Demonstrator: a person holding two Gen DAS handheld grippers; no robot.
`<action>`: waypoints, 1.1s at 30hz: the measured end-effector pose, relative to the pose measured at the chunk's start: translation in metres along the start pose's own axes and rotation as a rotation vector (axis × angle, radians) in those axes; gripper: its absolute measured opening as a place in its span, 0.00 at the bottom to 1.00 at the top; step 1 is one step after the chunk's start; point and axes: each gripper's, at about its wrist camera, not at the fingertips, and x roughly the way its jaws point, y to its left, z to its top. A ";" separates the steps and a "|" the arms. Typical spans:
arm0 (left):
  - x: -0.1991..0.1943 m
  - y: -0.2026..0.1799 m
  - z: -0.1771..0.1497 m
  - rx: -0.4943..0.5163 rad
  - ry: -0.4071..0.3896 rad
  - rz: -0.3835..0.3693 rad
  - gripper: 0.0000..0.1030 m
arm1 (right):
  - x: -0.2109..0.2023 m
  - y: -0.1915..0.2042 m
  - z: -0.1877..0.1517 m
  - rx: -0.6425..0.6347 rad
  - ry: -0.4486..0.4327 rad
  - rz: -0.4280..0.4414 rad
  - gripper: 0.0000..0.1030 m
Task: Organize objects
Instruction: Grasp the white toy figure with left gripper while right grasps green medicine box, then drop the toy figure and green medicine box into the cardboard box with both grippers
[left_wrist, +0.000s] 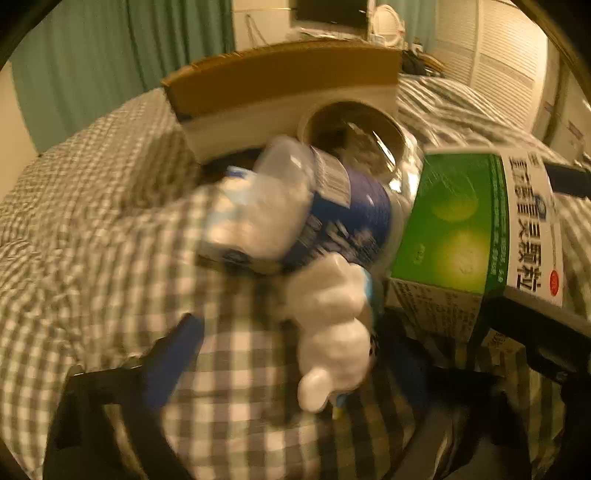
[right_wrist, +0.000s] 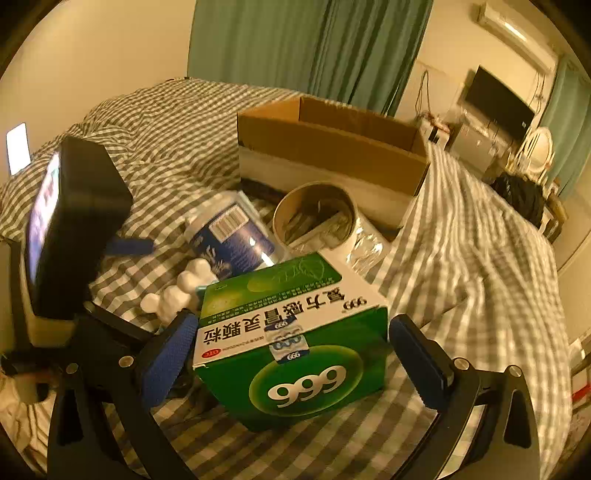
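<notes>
The green box (right_wrist: 291, 343) lies on the checked bed cover (right_wrist: 177, 147), between the two blue pads of the right tool (right_wrist: 291, 362), which stands wide; the pads are just beside its sides, not pressing. The left tool (left_wrist: 280, 354) is blurred, so I cannot tell its state. A blue bottle (left_wrist: 325, 214) and a white toy (left_wrist: 332, 332) lie before it, near the cardboard box (right_wrist: 332, 147).

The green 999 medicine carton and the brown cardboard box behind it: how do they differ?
The green 999 medicine carton is closed and printed; the brown cardboard box is open-topped and plain. The carton sits between the right gripper fingers; the box sits untouched farther back. Both rest on the checked bedding.
</notes>
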 end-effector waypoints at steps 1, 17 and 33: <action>0.001 -0.001 -0.002 0.015 -0.002 0.003 0.61 | 0.001 0.001 0.001 0.002 -0.002 -0.001 1.00; -0.060 0.044 -0.001 -0.086 -0.105 0.026 0.57 | -0.021 0.004 0.020 0.098 -0.080 -0.079 0.97; -0.144 0.069 0.122 -0.126 -0.376 0.035 0.58 | -0.099 -0.051 0.138 0.200 -0.354 -0.121 0.97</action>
